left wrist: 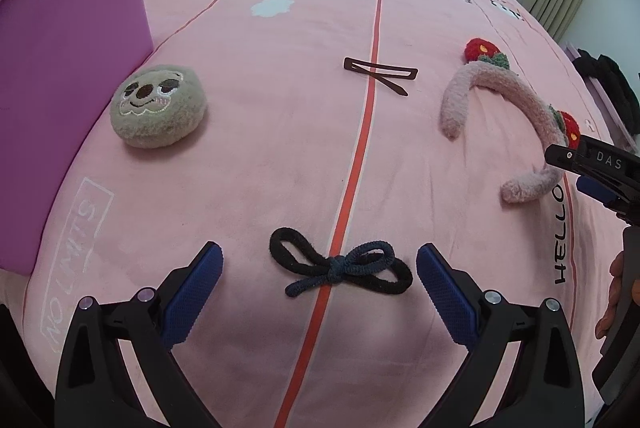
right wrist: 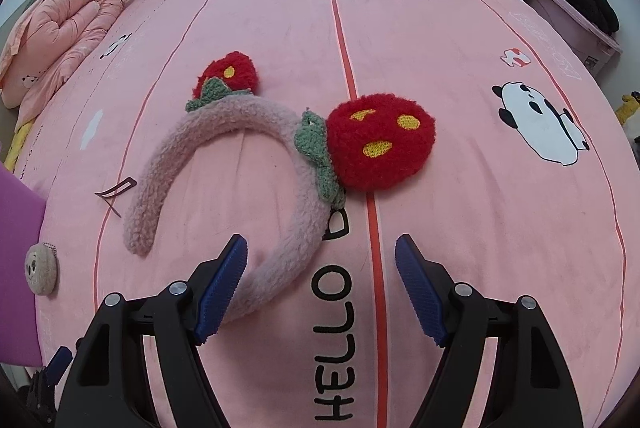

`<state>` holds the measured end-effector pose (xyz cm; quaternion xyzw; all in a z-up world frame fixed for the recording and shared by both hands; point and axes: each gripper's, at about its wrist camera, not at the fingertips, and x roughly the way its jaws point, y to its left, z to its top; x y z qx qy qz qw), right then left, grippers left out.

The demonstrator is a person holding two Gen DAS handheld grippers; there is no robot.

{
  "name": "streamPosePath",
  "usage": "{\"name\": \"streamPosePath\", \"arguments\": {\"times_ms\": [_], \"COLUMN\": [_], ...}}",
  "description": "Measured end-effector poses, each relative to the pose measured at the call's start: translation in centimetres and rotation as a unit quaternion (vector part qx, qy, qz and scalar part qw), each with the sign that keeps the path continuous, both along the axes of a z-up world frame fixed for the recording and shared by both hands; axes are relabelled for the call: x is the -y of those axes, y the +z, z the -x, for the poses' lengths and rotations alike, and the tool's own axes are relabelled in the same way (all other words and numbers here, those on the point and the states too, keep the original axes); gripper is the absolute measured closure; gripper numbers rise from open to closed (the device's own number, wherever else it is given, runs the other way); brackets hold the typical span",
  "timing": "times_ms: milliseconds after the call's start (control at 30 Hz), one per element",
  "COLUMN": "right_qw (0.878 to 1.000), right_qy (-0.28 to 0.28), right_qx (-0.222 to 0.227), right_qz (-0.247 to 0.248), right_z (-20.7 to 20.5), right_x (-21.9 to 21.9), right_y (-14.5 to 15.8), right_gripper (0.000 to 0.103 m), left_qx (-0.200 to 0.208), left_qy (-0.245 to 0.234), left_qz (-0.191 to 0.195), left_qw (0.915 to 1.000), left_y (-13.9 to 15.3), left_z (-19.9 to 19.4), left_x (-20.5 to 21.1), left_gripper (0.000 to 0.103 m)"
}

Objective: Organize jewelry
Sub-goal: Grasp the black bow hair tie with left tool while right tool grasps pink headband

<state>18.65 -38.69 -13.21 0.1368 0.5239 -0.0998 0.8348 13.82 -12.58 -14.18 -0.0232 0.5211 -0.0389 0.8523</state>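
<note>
A black and dark-blue hair tie bow [left wrist: 340, 267] lies on the pink bed sheet between the tips of my open, empty left gripper [left wrist: 319, 270]. A brown hair clip [left wrist: 380, 73] lies farther off; it shows small in the right wrist view [right wrist: 116, 191]. A beige plush face clip [left wrist: 159, 106] lies at the left, also in the right wrist view [right wrist: 41, 270]. A fluffy pink headband with red strawberries [right wrist: 280, 164] lies in front of my open, empty right gripper [right wrist: 321, 264], its near end by the left finger. The headband [left wrist: 492, 108] and the right gripper [left wrist: 592, 172] show in the left wrist view.
A purple plastic bin [left wrist: 68, 76] stands on the bed at the left; its corner shows in the right wrist view [right wrist: 16, 268]. A folded pink quilt [right wrist: 60, 24] lies at the far left. A pink box with black clothes [right wrist: 568, 4] stands beside the bed at the right.
</note>
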Motion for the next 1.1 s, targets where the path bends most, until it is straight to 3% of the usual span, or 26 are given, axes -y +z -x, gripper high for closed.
{"name": "streamPosePath", "arguments": {"times_ms": [300, 600, 700, 767, 867, 1100], "right_qw": [1.000, 0.999, 0.998, 0.998, 0.998, 0.998], "right_qy": [-0.003, -0.001, -0.003, -0.005, -0.005, 0.004], "right_qx": [-0.018, -0.005, 0.001, 0.005, 0.007, 0.006], "right_qz": [0.016, 0.052, 0.062, 0.064, 0.062, 0.056], "right_z": [-2.0, -2.7, -2.6, -2.4, -2.3, -2.2], "right_x": [0.0, -0.7, -1.1, -1.2, -1.3, -1.7], "right_y": [-1.6, -3.0, -3.0, -2.9, -2.8, -2.0], "right_gripper": [0.030, 0.026, 0.027, 0.027, 0.036, 0.082], "left_qx": [-0.007, 0.008, 0.013, 0.015, 0.018, 0.012], "left_qy": [0.005, 0.009, 0.003, -0.007, -0.021, -0.025], "left_qz": [-0.005, -0.042, -0.042, -0.043, -0.047, -0.022], "left_qw": [1.0000, 0.9990, 0.9990, 0.9989, 0.9985, 0.9994], "left_y": [-1.5, -2.6, -2.5, -2.2, -1.8, -1.2], "left_z": [-0.5, -0.5, -0.3, 0.1, 0.4, 0.8], "left_x": [0.3, 1.6, 1.7, 1.8, 2.3, 1.8], "left_gripper": [0.007, 0.006, 0.010, 0.021, 0.034, 0.060]}}
